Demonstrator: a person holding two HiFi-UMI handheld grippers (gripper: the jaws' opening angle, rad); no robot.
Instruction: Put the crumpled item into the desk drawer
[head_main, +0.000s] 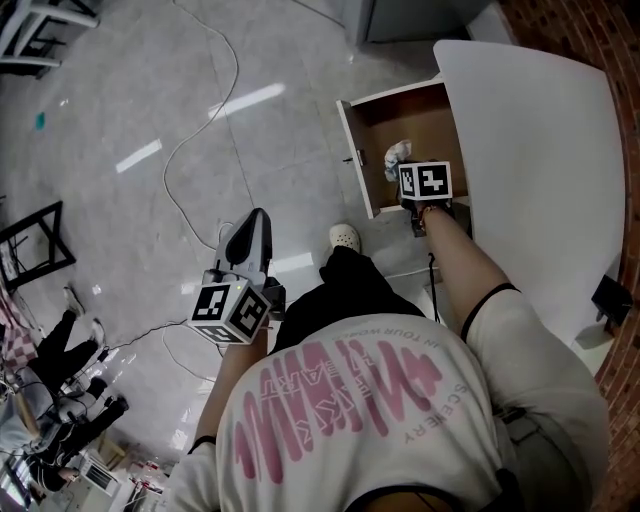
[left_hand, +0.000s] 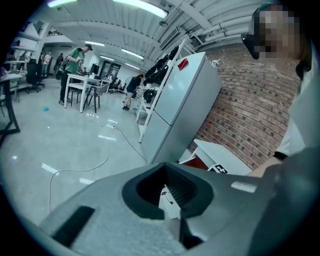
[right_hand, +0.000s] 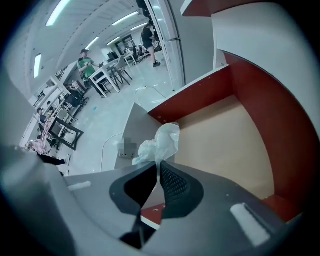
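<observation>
Judged the crumpled item (right_hand: 162, 140) light and soft, clamped by one fold in the right gripper (right_hand: 156, 166) over the desk drawer (right_hand: 225, 145), with the left gripper (left_hand: 163, 166) closed, empty.

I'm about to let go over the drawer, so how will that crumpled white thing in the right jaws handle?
Probably floppy: the crumpled item looks like thin translucent film, bunched where the right gripper pinches it. Likely very light, so it may drift rather than drop straight into the drawer. Its folds may spring open slightly.
</observation>
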